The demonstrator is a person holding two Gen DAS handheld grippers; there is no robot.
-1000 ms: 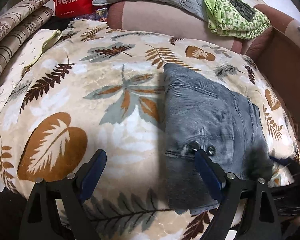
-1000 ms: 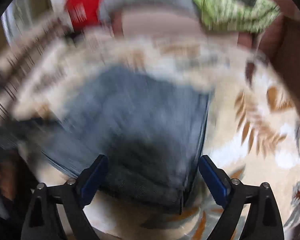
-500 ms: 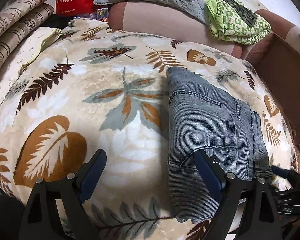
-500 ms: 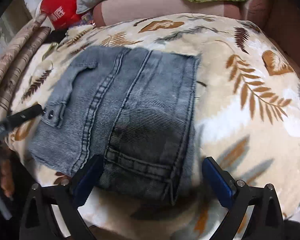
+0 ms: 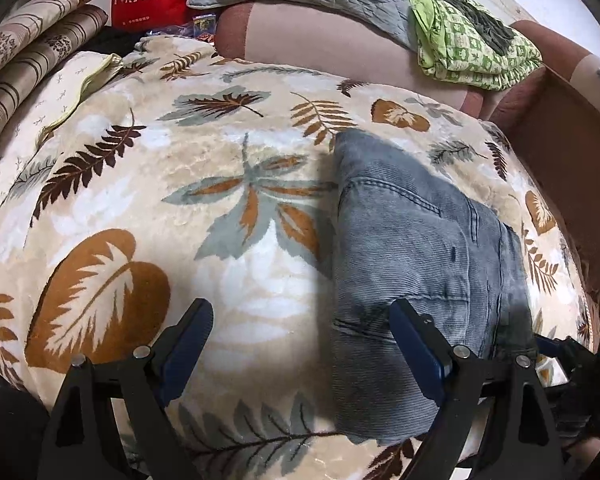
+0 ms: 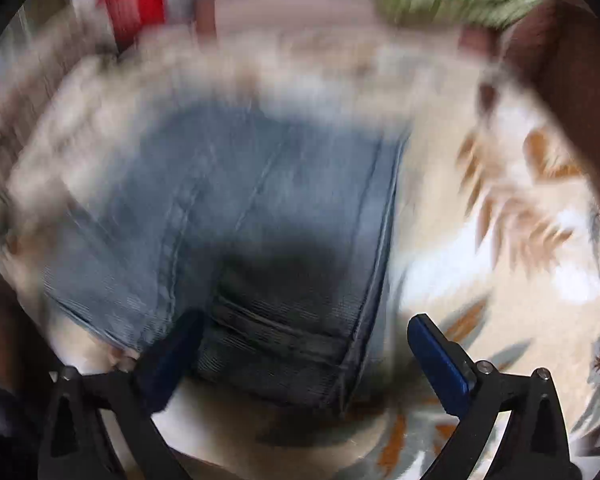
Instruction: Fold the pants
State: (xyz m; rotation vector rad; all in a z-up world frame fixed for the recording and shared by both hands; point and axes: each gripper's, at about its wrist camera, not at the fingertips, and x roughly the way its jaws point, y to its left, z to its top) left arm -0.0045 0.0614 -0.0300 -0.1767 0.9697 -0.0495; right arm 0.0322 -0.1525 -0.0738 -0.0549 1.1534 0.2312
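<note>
At right-center of the left-wrist frame, the pants [image 5: 416, 248] lay folded into a compact block on the blanket [image 5: 228, 208] — looked abt done. Left gripper [image 5: 300, 336] wide, empty; right gripper [image 6: 304, 344] opening, pants between jaws, unpressed.

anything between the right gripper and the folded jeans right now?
Nothing visible. In the right wrist view the right gripper hangs directly over the near edge of the jeans, jaws opening, with only denim and the leaf-print blanket between its fingers. The frame is motion-blurred, so small items could be missed.
</note>
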